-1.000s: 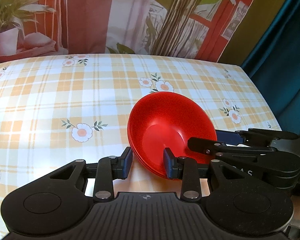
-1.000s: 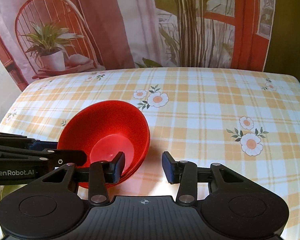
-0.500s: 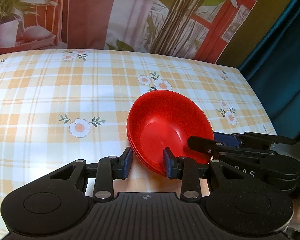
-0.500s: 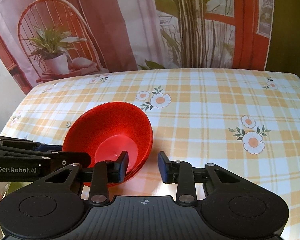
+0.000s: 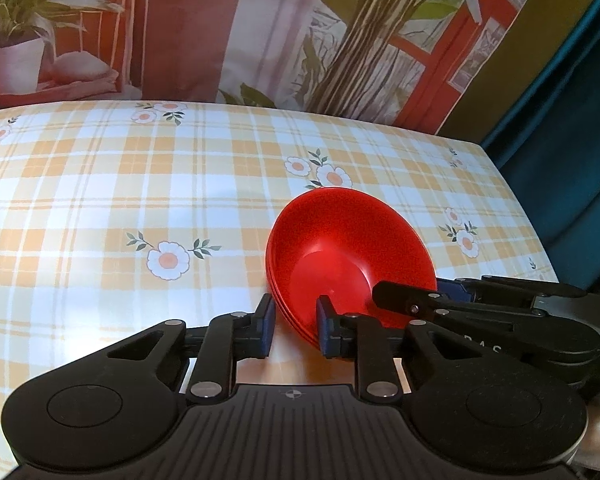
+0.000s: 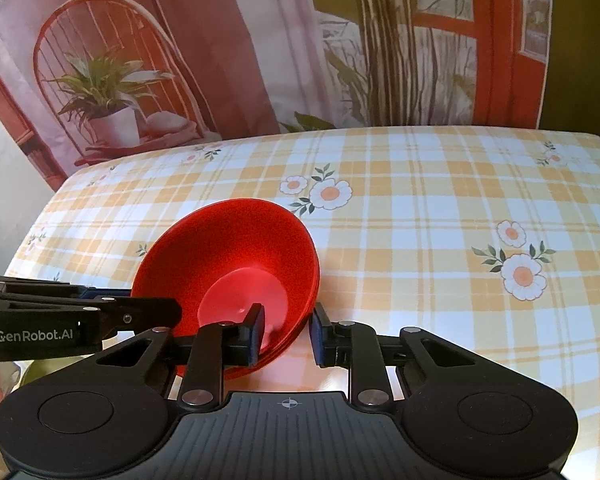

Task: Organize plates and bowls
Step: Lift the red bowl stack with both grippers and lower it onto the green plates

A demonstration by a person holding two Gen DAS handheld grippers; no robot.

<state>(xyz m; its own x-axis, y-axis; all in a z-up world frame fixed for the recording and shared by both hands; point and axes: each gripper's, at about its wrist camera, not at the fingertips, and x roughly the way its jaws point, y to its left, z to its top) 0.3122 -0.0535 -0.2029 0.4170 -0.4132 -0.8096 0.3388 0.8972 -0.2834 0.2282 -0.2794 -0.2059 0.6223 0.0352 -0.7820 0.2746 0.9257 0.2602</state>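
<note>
I have a stack of red bowls (image 5: 348,248) near the front edge of the counter (image 5: 100,200), sitting on the yellow plaid cloth with daisy print. Nested rims show at the stack's lower edge; I can't count the bowls for sure.

Left tool (image 5: 292,322): it straddles the near-left rim of the stack, one blue pad outside the wall, the other inside the bowl. Jaws are closing on the rim. The outer pad looks right against the wall, the inner one sits on the inside surface. I read it as clamped on the rim, though the gap is not fully closed.

Right tool (image 6: 286,330): same arrangement on the opposite side. Its left pad is inside the bowl, its right pad is outside the wall, with the rim between them. Jaws are closing here too. The outer pad looks just beside the wall; I can't confirm hard contact.

Each tool is visible in the other's camera, coming in from the side at the bowl's rim. The stack looks tilted toward the cameras rather than flat, but fisheye distortion makes that uncertain.

Behind the counter hangs a printed backdrop (image 6: 220,60) with a plant and a chair.
</note>
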